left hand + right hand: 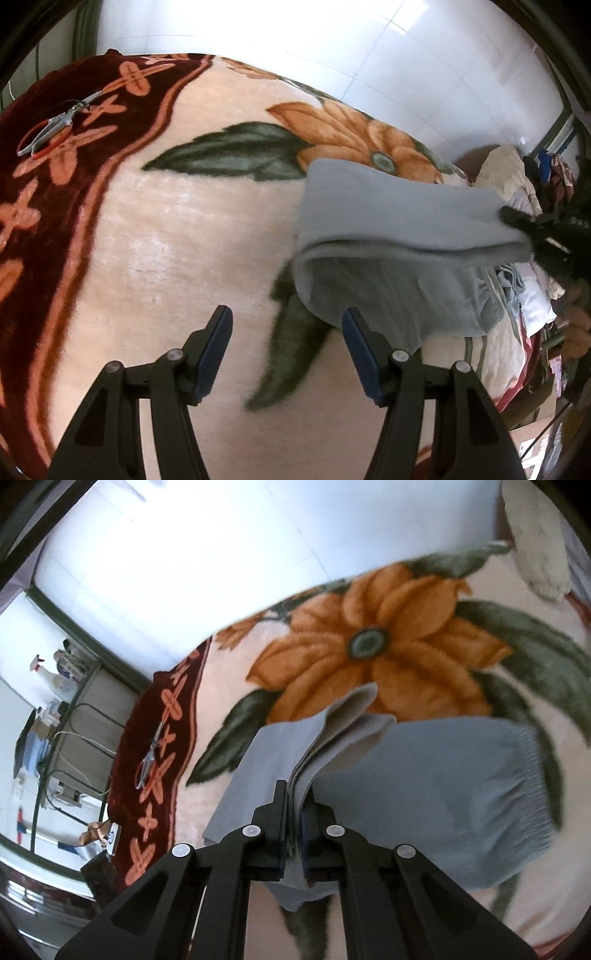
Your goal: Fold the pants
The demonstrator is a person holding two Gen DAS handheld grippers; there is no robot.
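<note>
Right gripper [293, 801] fingers clamped on folded grey pants [424, 775], lifted above floral blanket [388, 646]; left gripper [286, 325] fingers apart, empty, just beside pants

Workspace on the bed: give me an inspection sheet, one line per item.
Surface: floral blanket, maroon border.
Job's things: grey-blue pants, several layers pinched, part lifted off the blanket.
Clutter: scissors on the maroon border; pile of clothes at the far right.
Grippers: left gripper open, empty, beside the pants; right gripper shut on the pants.
Cables: white cable by the metal rack.
Surroundings: white tiled wall; spray bottle on the rack.
</note>
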